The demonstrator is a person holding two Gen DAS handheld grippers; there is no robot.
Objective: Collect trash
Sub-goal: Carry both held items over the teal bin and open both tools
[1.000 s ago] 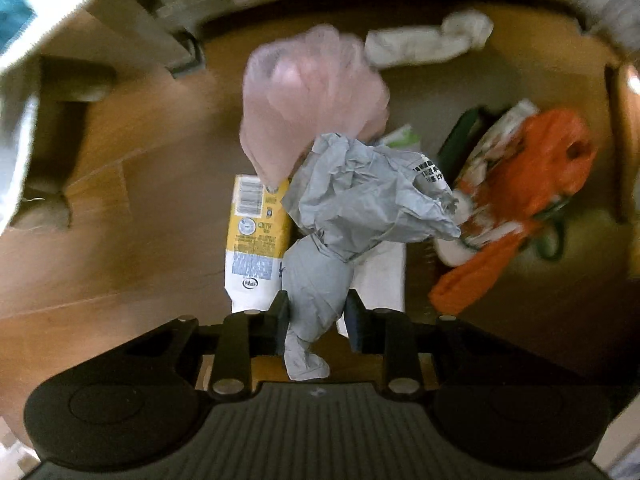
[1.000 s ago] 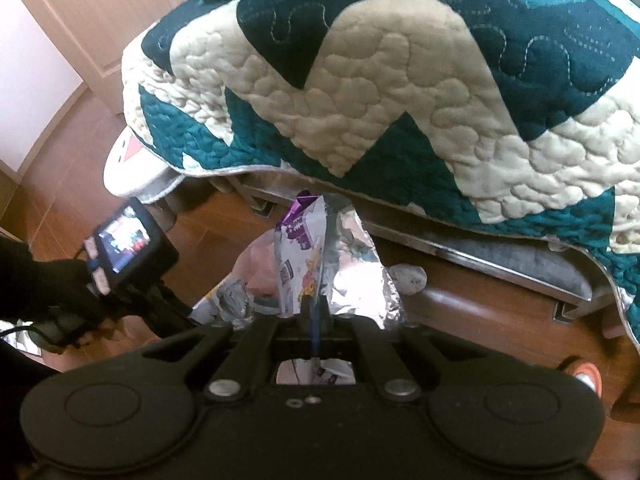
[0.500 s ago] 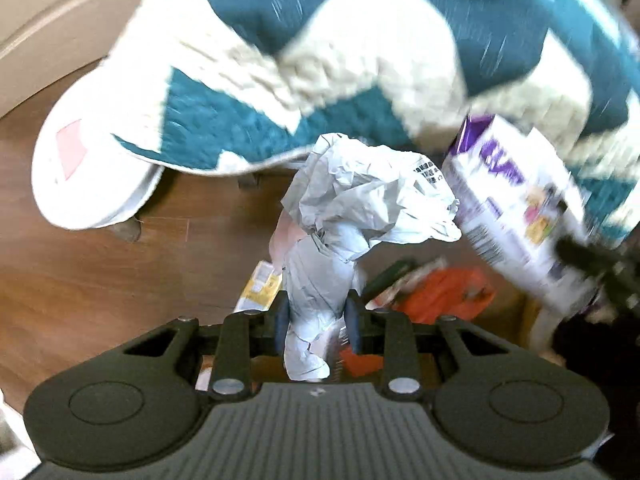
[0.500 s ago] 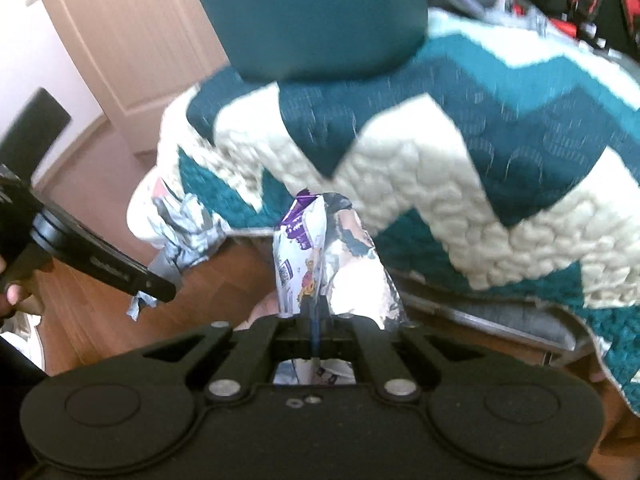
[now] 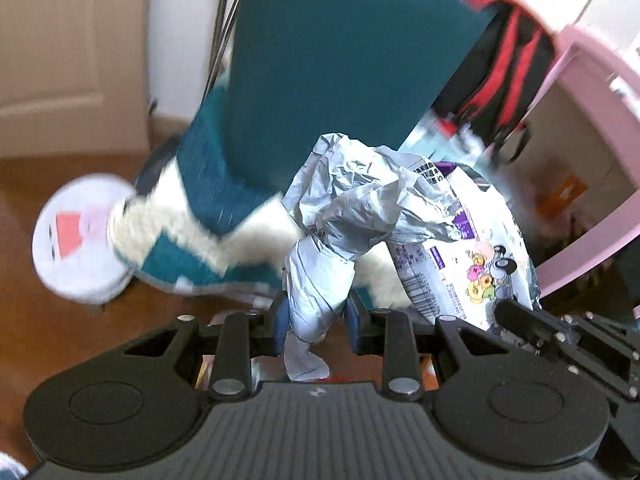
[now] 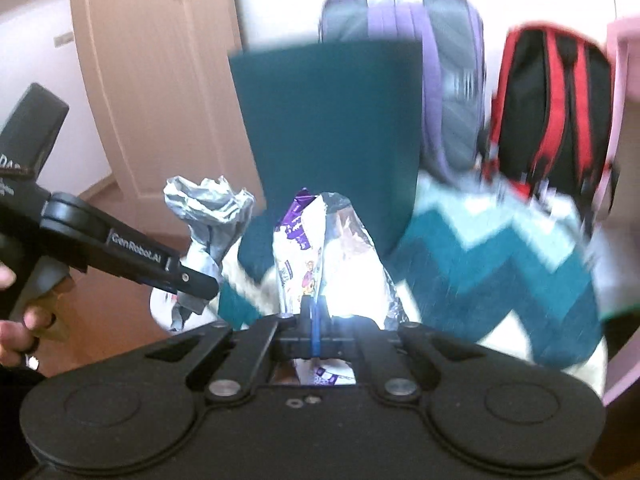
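Observation:
A crumpled grey plastic bag [image 5: 344, 216] stands up between the blue pads of my left gripper [image 5: 316, 316], which is shut on its twisted lower part. In the right wrist view the same grey bag [image 6: 208, 216] sticks out of the left gripper [image 6: 196, 292] at the left. My right gripper [image 6: 314, 316] is shut on the bottom edge of a purple and white foil snack wrapper [image 6: 320, 248], held upright. In the left wrist view that wrapper [image 5: 472, 252] shows at the right behind the grey bag, with the right gripper's black fingers [image 5: 532, 328] below it.
A bed with a teal and cream zigzag quilt [image 6: 500, 256] and a teal headboard [image 6: 328, 120] lies ahead. A purple backpack [image 6: 440, 60] and a red-black backpack [image 6: 552, 112] hang behind. A white round stool [image 5: 76, 240] stands on the wooden floor [image 5: 60, 328]. Pink furniture [image 5: 592, 160] is right.
Both grippers rose from the floor with their trash still held. The views tilted up from the floor litter to the bed, headboard and backpacks. The two grippers came closer together.

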